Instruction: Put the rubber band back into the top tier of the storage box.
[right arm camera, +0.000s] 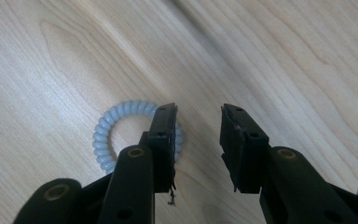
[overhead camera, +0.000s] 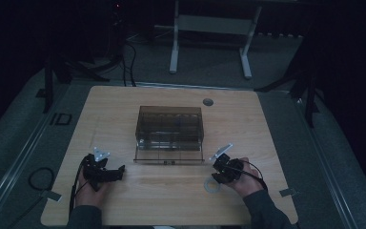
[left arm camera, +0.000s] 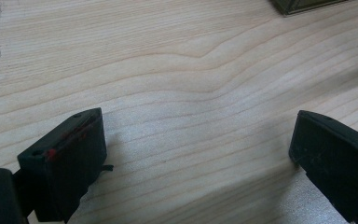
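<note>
Right tongs [right arm camera: 198, 135] sit low over the worktop [right arm camera: 284, 56], jaws narrowly parted, holding nothing. Coiled hair tie [right arm camera: 116, 126] lies flat just beside and partly under one jaw, not between them; a short sideways shift looks needed. Left tongs [left arm camera: 196, 154] gape wide, empty, well apart from it. Clear box [overhead camera: 169, 129] stands mid-worktop.

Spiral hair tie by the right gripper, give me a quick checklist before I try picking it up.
1. Right gripper open: ok, clear gap between its jaws.
2. Spiral hair tie between the jaws: not ok, one jaw overlaps its ring, gap is beside it.
3. Hair tie lying flat on the table: ok.
4. Left gripper out of the way: ok, open over bare wood.
5. Brown transparent drawer box clear of the hair tie: ok.
</note>
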Action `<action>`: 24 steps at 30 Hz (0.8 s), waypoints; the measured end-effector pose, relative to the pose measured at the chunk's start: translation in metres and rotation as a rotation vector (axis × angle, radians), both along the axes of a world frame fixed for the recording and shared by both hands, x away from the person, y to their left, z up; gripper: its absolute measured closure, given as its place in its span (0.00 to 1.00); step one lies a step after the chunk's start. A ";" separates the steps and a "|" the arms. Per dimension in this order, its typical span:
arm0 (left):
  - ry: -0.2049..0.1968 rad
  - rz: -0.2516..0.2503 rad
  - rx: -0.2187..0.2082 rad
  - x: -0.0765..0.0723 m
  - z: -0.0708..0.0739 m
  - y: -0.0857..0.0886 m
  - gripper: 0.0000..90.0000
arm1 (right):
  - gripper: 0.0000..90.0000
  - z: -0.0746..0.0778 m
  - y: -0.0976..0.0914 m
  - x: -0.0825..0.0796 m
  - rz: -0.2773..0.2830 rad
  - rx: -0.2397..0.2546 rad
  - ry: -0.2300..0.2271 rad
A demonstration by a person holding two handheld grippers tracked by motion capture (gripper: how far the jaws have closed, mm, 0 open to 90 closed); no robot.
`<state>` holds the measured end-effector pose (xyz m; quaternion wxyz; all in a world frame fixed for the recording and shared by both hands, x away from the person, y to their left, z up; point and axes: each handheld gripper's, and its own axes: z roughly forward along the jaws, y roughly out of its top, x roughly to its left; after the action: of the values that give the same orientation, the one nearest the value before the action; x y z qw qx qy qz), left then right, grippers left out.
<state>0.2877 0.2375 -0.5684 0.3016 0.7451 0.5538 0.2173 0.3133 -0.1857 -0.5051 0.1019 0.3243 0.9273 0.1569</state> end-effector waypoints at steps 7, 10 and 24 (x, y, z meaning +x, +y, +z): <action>0.000 0.000 0.000 0.000 0.000 0.000 0.04 | 0.73 -0.003 0.002 -0.001 0.016 -0.015 0.020; -0.001 0.001 0.000 0.000 0.000 0.000 0.04 | 0.73 -0.005 0.004 -0.001 0.024 -0.025 0.028; 0.000 0.000 0.000 0.000 0.000 0.000 0.04 | 0.74 -0.012 0.007 0.001 0.045 -0.065 0.065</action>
<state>0.2877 0.2375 -0.5684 0.3017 0.7449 0.5540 0.2173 0.3143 -0.1787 -0.5172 0.0787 0.3047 0.9418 0.1185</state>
